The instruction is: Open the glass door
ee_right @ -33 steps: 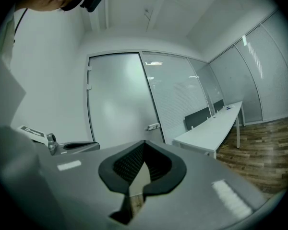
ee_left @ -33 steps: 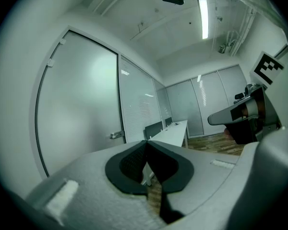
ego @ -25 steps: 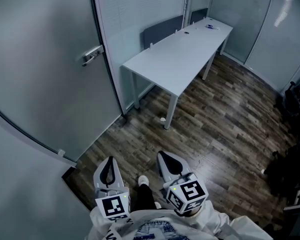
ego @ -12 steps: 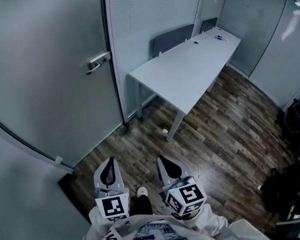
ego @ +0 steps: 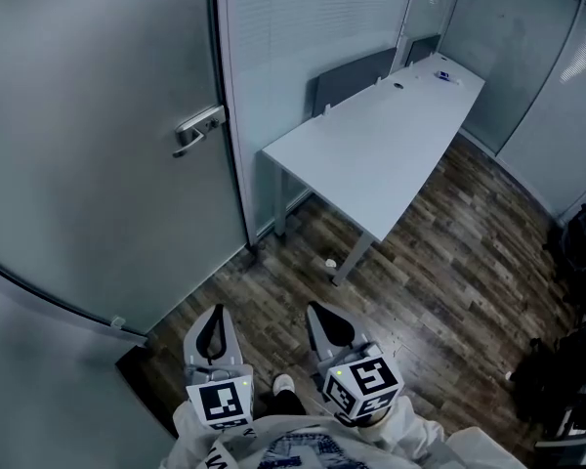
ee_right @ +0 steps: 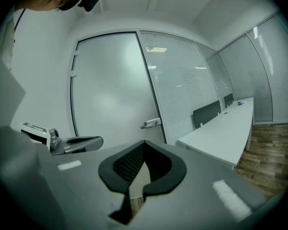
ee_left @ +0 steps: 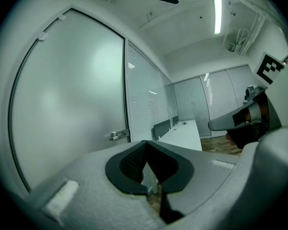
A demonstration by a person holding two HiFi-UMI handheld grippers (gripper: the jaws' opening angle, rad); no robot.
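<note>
Both of your hand-held grippers are shut and empty: the left hand-held gripper (ego: 214,328) and the right hand-held gripper (ego: 330,322) each have their jaws together with nothing between them, held low in front of you and well apart from the door. The glass door (ego: 98,164) stands closed at about 11 o'clock from them in the head view, and its lever handle (ego: 199,128) sits near the door's right edge, beside the blinded partition (ego: 303,37). Expect a heavy, stiff leaf on side hinges; the frosted pane is probably fragile, so keep the jaws off it. Take hold on the metal lever, out toward its free end; it looks smooth and likely slippery, so clamp squarely. At 1 o'clock the white table (ego: 371,154) carries only a few small items at its far end, too small to identify, and no container shows anywhere.
</note>
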